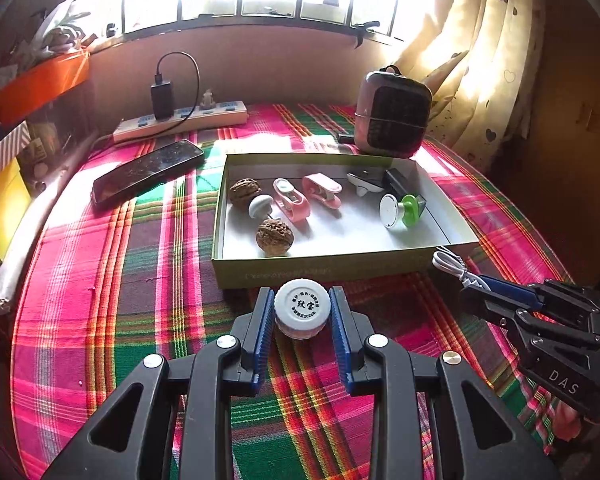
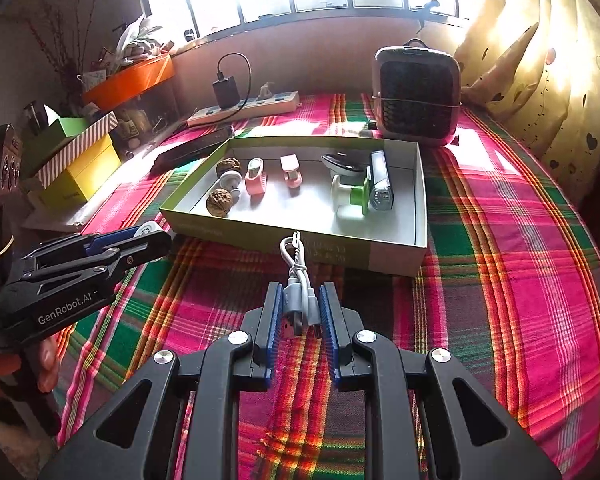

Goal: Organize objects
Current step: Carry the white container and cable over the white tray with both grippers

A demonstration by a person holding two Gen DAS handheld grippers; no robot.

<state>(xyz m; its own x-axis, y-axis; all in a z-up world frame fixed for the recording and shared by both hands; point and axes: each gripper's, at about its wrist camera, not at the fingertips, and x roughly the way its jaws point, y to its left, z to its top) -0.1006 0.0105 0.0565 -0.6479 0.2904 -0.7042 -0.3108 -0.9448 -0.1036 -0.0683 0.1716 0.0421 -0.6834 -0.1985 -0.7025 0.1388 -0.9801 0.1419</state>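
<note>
Inside box (image 1: pixel 452 250): walnuts (image 1: pixel 274 237), clips (image 1: pixel 291 199).

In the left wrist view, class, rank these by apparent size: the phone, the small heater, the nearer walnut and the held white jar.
1. Small heater
2. Phone
3. White jar, though its nearness to the camera enlarges it
4. Nearer walnut

Your tray (image 1: pixel 340 268) sits mid-surface (image 1: pixel 100 300); two walnuts (image 1: pixel 274 237) lie at its left end, clips (image 1: pixel 292 200) in the middle. Phone (image 1: pixel 148 170) lies to its left, power strip (image 1: pixel 180 120) behind that, heater (image 1: pixel 392 116) behind the tray's right end.
</note>
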